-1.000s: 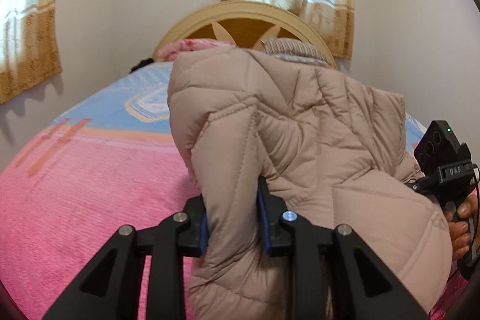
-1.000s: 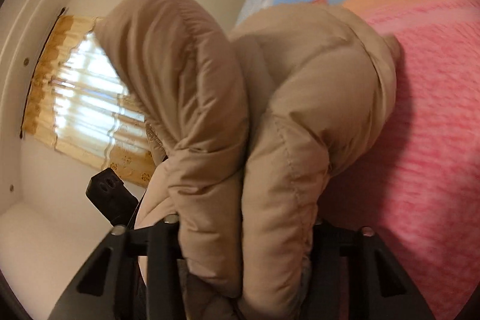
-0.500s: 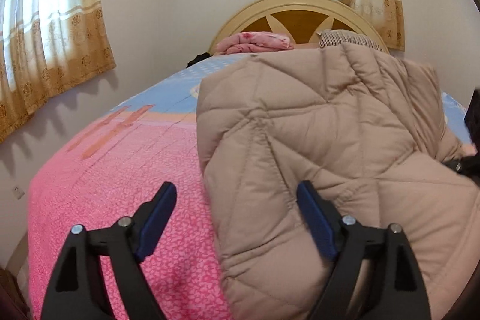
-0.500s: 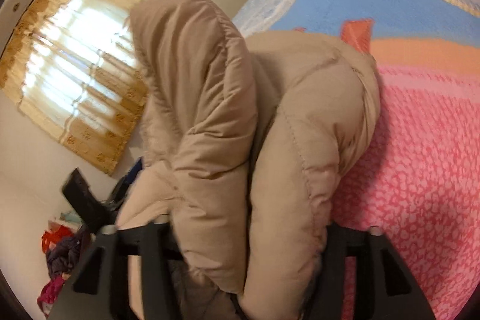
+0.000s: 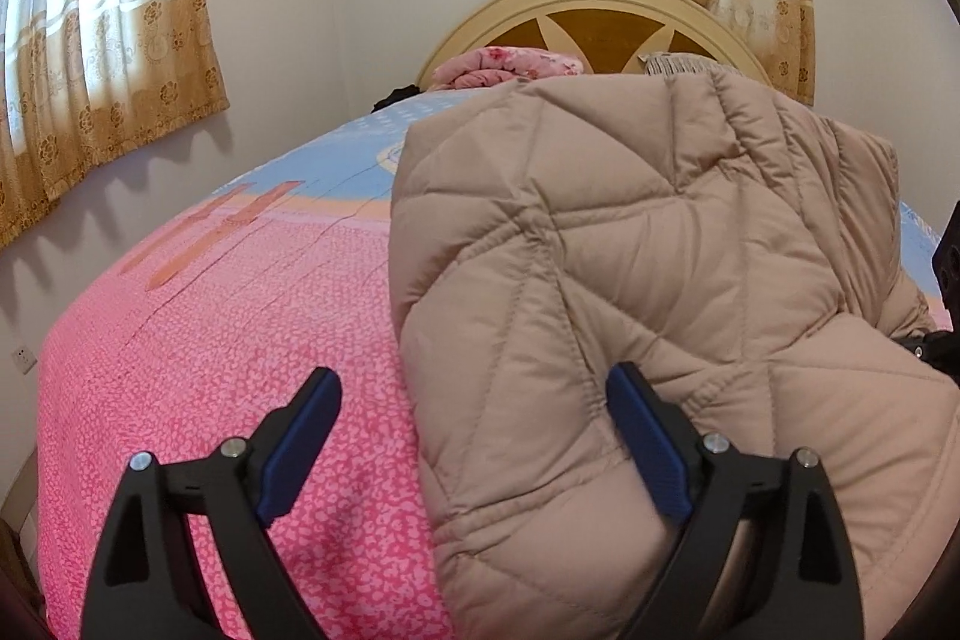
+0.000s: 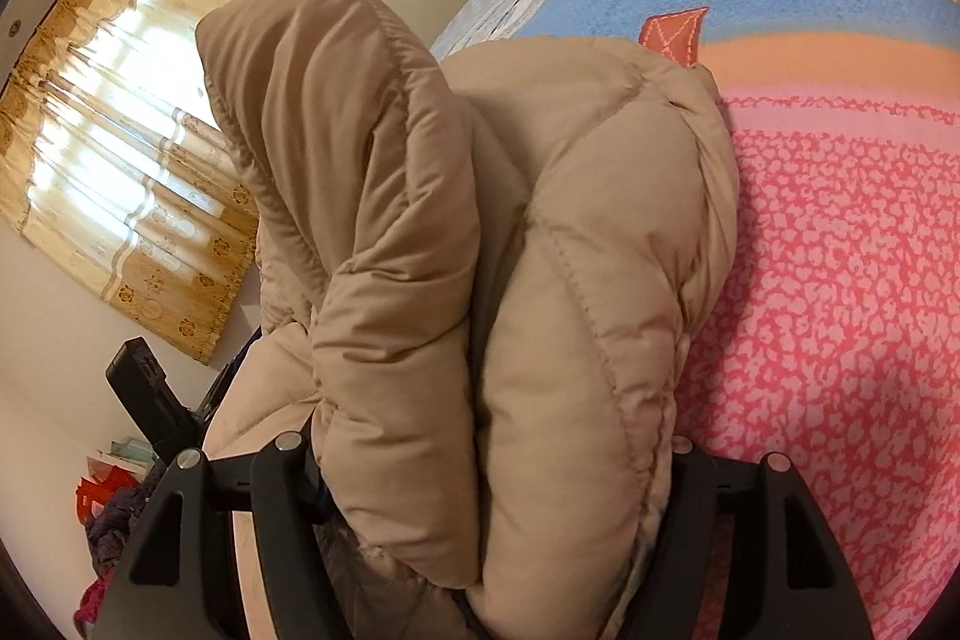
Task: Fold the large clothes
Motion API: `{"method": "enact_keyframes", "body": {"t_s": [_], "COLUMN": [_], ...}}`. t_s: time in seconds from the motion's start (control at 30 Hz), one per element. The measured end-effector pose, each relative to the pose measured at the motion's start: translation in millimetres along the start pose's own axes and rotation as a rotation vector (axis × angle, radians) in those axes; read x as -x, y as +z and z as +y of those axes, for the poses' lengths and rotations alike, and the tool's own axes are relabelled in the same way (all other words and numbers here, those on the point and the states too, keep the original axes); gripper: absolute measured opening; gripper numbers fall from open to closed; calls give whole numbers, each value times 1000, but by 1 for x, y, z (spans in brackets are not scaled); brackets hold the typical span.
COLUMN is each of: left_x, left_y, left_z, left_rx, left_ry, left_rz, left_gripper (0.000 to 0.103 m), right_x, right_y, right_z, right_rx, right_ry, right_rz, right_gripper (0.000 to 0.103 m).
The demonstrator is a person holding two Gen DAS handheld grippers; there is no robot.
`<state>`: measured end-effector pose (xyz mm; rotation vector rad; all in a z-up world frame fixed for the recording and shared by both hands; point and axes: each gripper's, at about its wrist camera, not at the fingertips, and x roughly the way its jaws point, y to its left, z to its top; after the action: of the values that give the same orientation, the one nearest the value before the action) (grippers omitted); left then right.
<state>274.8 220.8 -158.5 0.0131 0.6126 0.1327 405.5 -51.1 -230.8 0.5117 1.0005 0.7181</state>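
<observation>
A beige quilted puffer jacket (image 5: 660,250) lies bunched on the pink and blue bedspread (image 5: 210,340). My left gripper (image 5: 474,436) is open and its jaws are still opening. The jacket's left edge sits between the blue pads (image 5: 300,448), and neither pad presses on it. In the right wrist view a thick fold of the jacket (image 6: 588,220) fills my right gripper (image 6: 492,466) and bulges over both fingers, hiding the pads. Those jaws are opening too, with the fabric still wedged between them. The jacket's hood stands up on the left.
A cream and brown headboard (image 5: 600,16) stands at the far end, with a folded pink floral blanket (image 5: 510,64) before it. Gold curtains (image 5: 108,40) hang on two walls. A heap of clothes (image 6: 108,520) lies on the floor beside the bed.
My left gripper opened wide and let go of the jacket, which settled onto the bed. The right jaws spread wider around the jacket fold, and that view swung toward the bedspread.
</observation>
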Motion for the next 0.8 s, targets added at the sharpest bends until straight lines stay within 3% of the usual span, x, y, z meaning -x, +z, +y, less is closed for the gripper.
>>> {"method": "enact_keyframes", "body": {"t_s": [0.13,0.27,0.43,0.8], "left_x": [23,69,110,163], "left_y": [9,19,24,25], "left_z": [1,0,1,-9], "left_rx": [-4,-14,37,65], "left_ry": [44,69,37,-21], "left_rz": [7,-83,-124,-218], "left_gripper": [100,103,103,103], "right_x": [23,61,97,147], "right_y": [2,-2,-23,-70], "right_z": [15,42,77,158], "right_rx": [17,70,143,318], "right_ry": [-60,-128,-193,-175], "right_rz": [-42,-129,-231,-341], "right_gripper": [74,78,80,81]}}
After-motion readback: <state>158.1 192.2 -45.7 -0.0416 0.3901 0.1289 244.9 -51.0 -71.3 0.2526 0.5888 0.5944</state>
